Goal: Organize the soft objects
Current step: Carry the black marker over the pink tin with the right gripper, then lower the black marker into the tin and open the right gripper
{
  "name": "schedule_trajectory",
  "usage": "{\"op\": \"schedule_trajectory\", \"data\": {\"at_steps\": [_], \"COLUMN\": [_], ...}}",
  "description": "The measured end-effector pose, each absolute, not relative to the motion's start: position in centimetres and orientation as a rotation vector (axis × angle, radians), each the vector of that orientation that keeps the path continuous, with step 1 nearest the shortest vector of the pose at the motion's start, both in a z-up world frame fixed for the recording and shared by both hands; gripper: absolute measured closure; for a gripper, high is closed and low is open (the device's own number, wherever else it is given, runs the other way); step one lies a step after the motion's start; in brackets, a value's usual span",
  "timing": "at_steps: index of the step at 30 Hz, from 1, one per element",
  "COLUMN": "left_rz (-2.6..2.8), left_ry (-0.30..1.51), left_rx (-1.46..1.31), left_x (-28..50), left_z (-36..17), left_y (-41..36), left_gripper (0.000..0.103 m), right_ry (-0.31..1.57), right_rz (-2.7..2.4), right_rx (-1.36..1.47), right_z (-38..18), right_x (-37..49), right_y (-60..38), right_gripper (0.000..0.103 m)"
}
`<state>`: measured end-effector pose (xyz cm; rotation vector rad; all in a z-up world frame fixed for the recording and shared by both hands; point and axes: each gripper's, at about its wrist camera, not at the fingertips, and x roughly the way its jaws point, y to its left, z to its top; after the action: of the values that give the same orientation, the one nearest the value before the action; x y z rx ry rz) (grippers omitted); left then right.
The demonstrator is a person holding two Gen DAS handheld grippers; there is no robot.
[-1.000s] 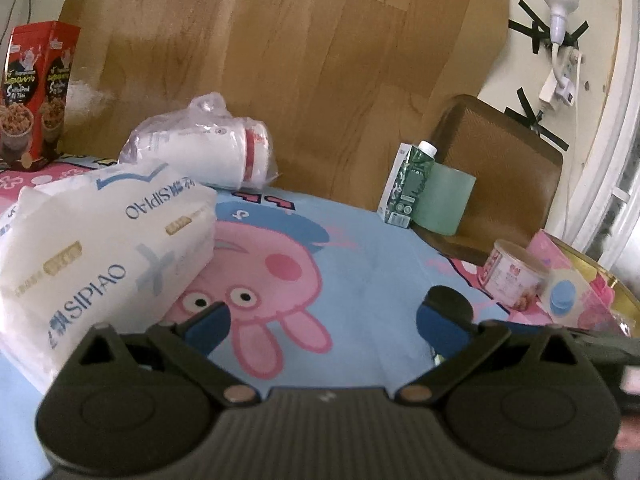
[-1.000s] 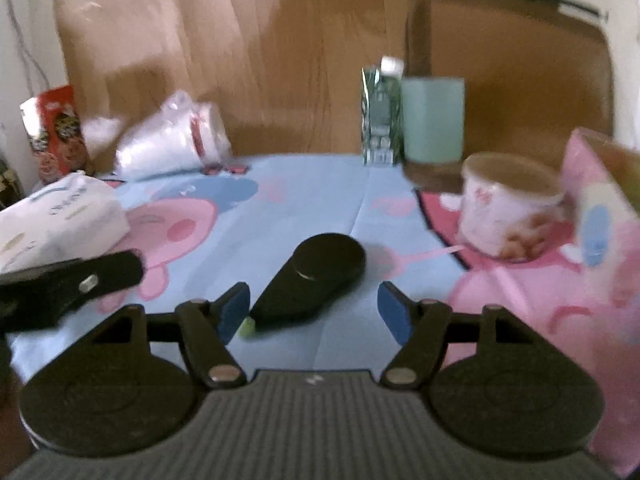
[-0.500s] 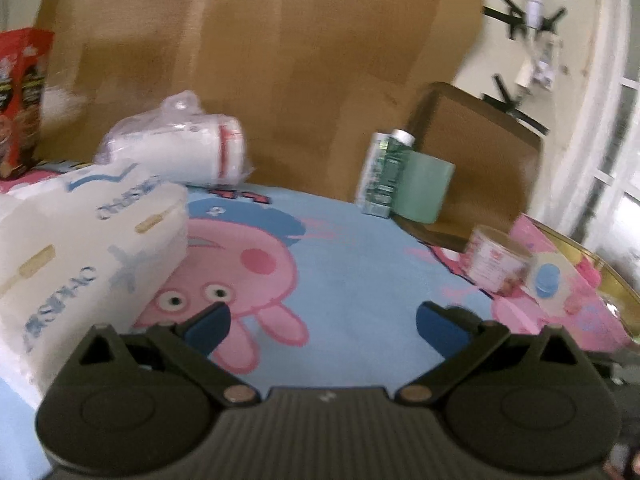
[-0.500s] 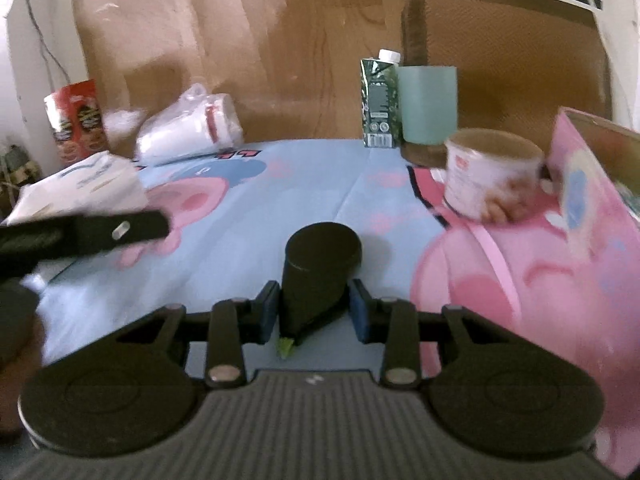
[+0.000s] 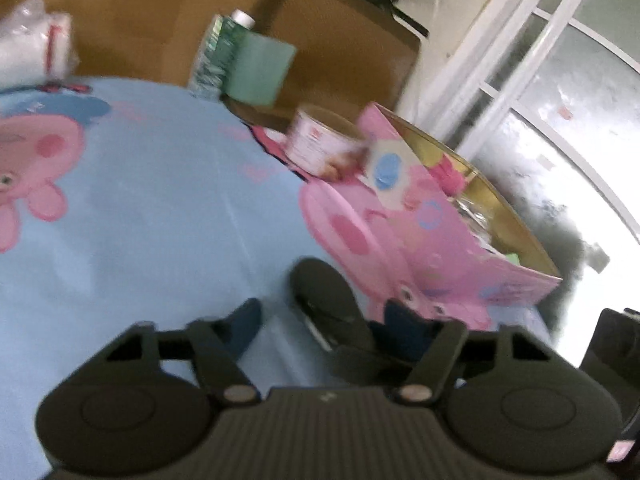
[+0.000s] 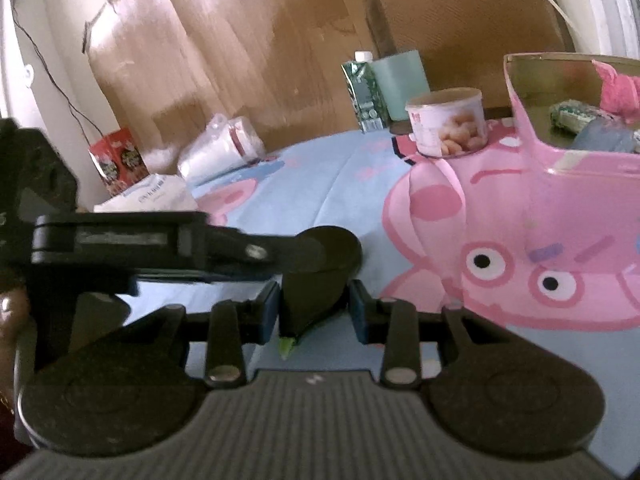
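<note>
My right gripper (image 6: 314, 308) is shut on a black teardrop-shaped object (image 6: 320, 264) and holds it just above the blue cartoon cloth. The same black object (image 5: 328, 300) shows between the open fingers of my left gripper (image 5: 324, 320), which reaches in from the left; one left finger (image 6: 224, 246) lies against the object. A pink cartoon box (image 6: 560, 184) stands open at the right, with soft items inside (image 6: 616, 88). A white tissue pack (image 6: 156, 196) and a bagged white roll (image 6: 220, 150) lie far left.
A round snack tub (image 6: 448, 122), a green carton (image 6: 362, 94) and a pale green cup (image 6: 402, 80) stand at the back by a brown chair (image 6: 468, 16). A red snack box (image 6: 116, 160) stands at the far left. Cardboard lines the back wall.
My right gripper closed on the black object and lifted it slightly. My left gripper swung right, away from the tissue pack, and now brackets the same object.
</note>
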<state>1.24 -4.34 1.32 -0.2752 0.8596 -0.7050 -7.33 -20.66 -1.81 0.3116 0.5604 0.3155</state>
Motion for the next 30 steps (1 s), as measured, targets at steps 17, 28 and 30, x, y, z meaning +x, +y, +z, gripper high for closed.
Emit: {"op": "schedule_trajectory", "data": {"at_steps": [17,28,30], "left_rz": [-0.931,-0.904,-0.874], "left_ry": [0.708,0.706,0.694], "left_rx": [0.011,0.182,0.212], "left_x": [3.6,5.1,5.2], "left_z": [8.8,7.1,7.0], "left_y": [-23.4,-33.9,-34.5], "left_gripper": [0.048,0.037,0.027], "right_ry": [0.269,0.321,0.334], "right_rz": [-0.006,-0.176,-0.186], "right_rx": [0.237,0.276,0.289], "right_z": [3.5,1.6,1.7], "right_x": [-8.9,-6.2,-5.9], "right_y": [-31.7,-39.2,-39.8], "right_gripper": [0.063,0.062,0.061]}}
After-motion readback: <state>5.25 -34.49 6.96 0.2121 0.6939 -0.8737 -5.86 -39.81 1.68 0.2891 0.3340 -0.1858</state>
